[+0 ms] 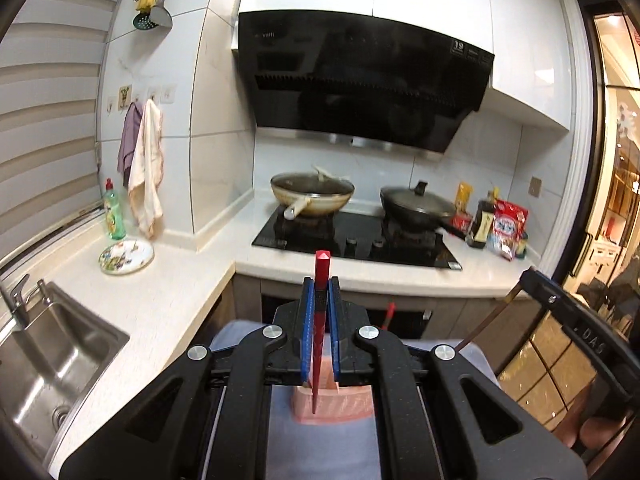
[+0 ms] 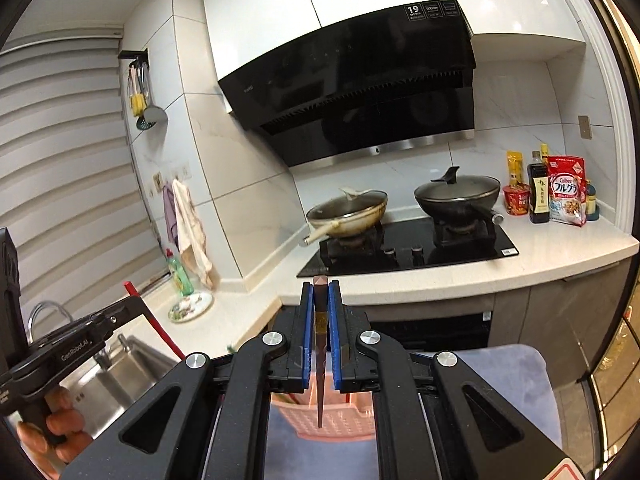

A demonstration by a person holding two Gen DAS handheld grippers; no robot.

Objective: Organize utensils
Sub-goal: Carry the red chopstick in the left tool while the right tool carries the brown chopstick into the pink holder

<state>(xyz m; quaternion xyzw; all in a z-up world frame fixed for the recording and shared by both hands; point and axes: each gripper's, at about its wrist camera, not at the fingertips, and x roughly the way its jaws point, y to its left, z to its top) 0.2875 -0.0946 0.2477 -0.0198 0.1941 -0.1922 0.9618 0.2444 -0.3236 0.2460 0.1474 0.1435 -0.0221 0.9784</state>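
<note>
While a red chopstick stands clamped between the blue pads of the left tool, its square butt end poking up past the fingertips and its thin tip hanging down over a pink slotted basket, a dark brown chopstick sits pinched the same way in the right tool, its point hanging above the same basket. Both tools are closed tight on their sticks, and each is held in a person's hand. The basket rests on a pale blue-grey cloth below the tools. Beyond them runs a white counter with a steel sink at the left, a patterned plate and a green dish-soap bottle near the corner. Farther back a black gas hob carries a lidded beige wok and a lidded dark pot, under a black range hood. At the right stand a soy sauce bottle and a red cereal bag.
</note>
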